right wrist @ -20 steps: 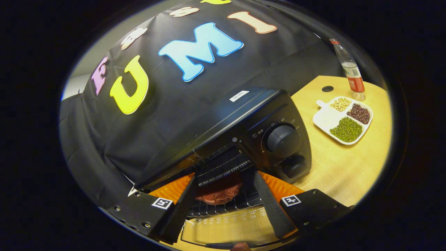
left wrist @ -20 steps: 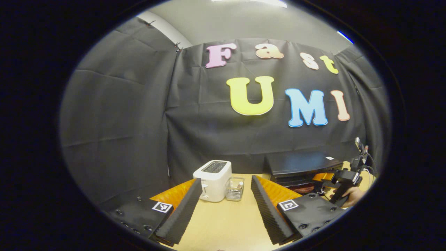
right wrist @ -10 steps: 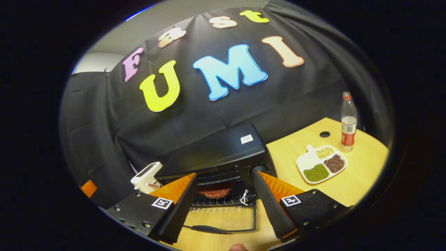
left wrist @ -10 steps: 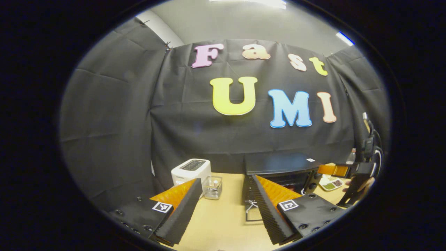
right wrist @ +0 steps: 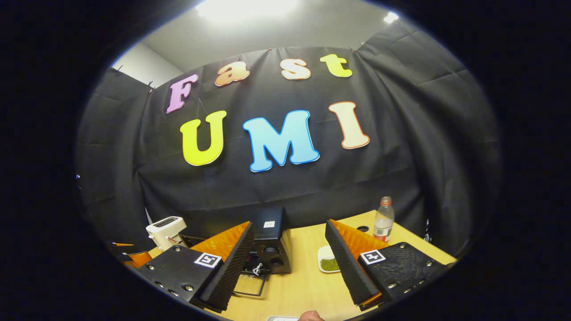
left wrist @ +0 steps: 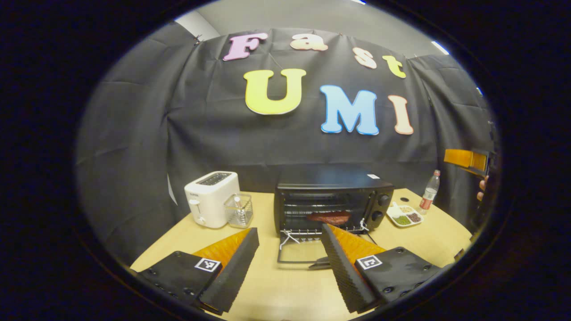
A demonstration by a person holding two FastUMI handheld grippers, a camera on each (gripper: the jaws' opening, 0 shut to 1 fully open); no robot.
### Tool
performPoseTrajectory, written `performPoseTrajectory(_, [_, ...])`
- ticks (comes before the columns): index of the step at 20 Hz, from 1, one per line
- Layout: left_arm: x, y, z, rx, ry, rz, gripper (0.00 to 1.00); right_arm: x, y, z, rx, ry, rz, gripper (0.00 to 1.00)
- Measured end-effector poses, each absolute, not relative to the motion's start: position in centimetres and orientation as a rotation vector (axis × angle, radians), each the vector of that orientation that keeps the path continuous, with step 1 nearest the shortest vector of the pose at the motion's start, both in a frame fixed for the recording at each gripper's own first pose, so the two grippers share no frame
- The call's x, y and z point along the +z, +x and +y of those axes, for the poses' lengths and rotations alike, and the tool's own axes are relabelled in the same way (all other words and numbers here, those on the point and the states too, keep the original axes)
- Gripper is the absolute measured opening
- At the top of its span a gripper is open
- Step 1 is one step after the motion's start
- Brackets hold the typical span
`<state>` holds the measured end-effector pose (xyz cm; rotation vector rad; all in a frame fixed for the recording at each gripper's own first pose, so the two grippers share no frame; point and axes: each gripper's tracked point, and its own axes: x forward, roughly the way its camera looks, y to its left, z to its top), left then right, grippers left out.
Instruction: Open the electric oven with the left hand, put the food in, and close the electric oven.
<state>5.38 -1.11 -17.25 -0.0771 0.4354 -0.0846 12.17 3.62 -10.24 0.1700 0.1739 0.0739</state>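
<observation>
Both grippers gape empty, food inside open oven beyond the fingers.

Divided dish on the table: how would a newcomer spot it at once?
Start at the black oven mid-table, its door folded down. Right of its knobs, before the bottle, lies the white divided dish, the only tray holding separate piles of beans.
</observation>
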Motion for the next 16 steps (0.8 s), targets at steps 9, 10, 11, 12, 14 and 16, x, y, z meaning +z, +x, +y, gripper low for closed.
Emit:
performPoseTrajectory(9, [-26.6, 6.0, -7.8, -0.224, -0.065, 0.67, 0.95, -7.8, 8.3, -1.0, -0.013, 0.052, 0.132, 0.97])
performPoseTrajectory(10, [-27.8, 5.9, -8.6, -0.241, -0.06, 0.693, 0.95, -7.7, 7.9, -1.5, -0.026, 0.044, 0.132, 0.97])
performPoseTrajectory(11, [-28.5, 5.4, -9.2, -0.257, -0.058, 0.713, 1.0, -7.7, 7.6, -1.9, -0.041, 0.041, 0.135, 0.97])
performPoseTrajectory(12, [-29.4, 5.2, -9.7, -0.272, -0.057, 0.733, 0.95, -7.7, 7.1, -2.4, -0.059, 0.039, 0.141, 0.97])
performPoseTrajectory(14, [-31.5, 5.4, -10.6, -0.285, -0.064, 0.767, 0.92, -7.8, 6.4, -3.3, -0.09, 0.041, 0.149, 0.98])
performPoseTrajectory(16, [-32.9, 5.8, -11.3, -0.29, -0.088, 0.803, 0.95, -8.1, 5.8, -4.1, -0.12, 0.042, 0.16, 0.97])
